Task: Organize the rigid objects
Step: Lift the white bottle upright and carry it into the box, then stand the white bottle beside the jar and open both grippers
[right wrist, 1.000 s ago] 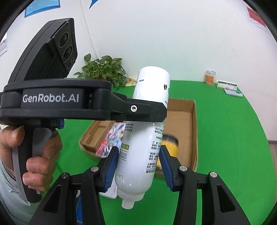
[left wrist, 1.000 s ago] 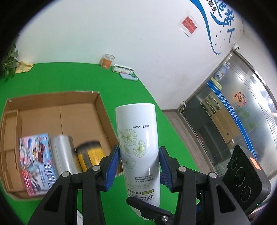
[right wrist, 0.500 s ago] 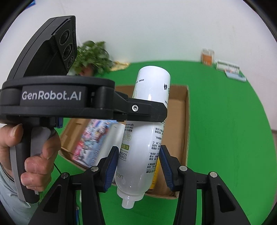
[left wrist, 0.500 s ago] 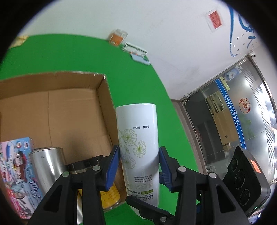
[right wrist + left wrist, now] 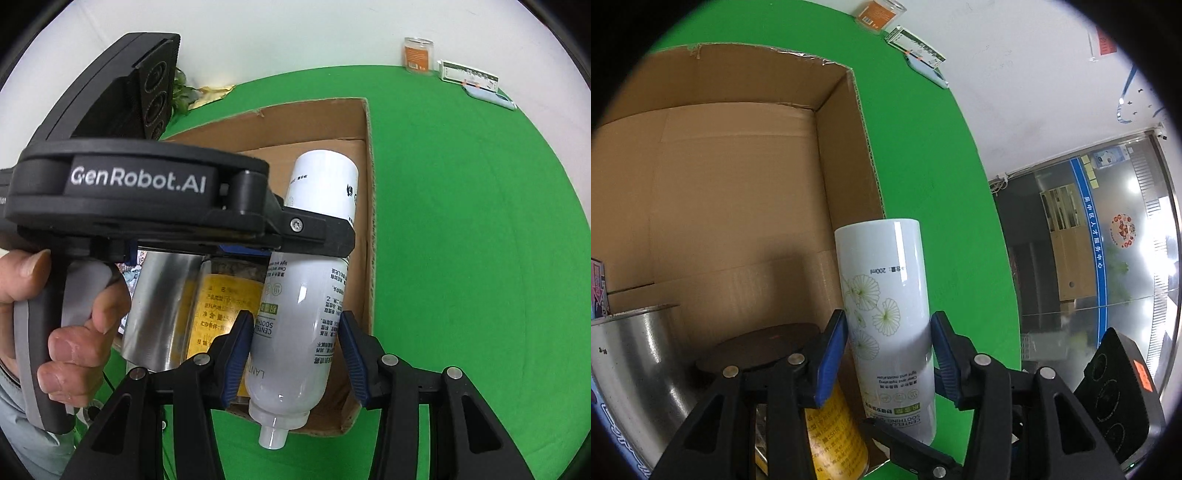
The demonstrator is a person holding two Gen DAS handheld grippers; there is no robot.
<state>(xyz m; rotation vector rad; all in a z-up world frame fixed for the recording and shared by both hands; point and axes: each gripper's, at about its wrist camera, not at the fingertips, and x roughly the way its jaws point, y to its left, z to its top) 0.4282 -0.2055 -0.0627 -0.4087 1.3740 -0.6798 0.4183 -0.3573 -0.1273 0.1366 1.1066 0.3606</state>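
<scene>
Left wrist view: one white bottle (image 5: 886,295), printed with pale lotus leaves, sits between the blue pads of the left gripper (image 5: 888,332). Its print reads upside down: "200ml" high up, "SOOTHING" lower down. The pads touch both its sides, though the jaws are just opening.

The right gripper (image 5: 297,332) grips the same bottle nearer its open neck, fingers narrow and pressed against it. There the print shows "CENTE", "SOOTH" and "LANT". The bottle's base points away, and it hangs tilted over the near right corner of the single cardboard box (image 5: 842,147), close to the right wall. I cannot tell whether it touches the floor of the box.

The box holds three things. I count one yellow-labelled jar (image 5: 834,435) with a dark lid just beside the bottle, one silver can (image 5: 635,369), and one colourful packet (image 5: 598,288) at the edge.

From the right wrist, the left gripper's body reads "GenRobot.AI", with a person's hand (image 5: 74,332) on its handle.

Well apart, at the far edge of the green table (image 5: 923,147), stand one orange-labelled clear jar (image 5: 879,14), one green-and-white carton (image 5: 916,48) and one pale blue item (image 5: 491,98).
</scene>
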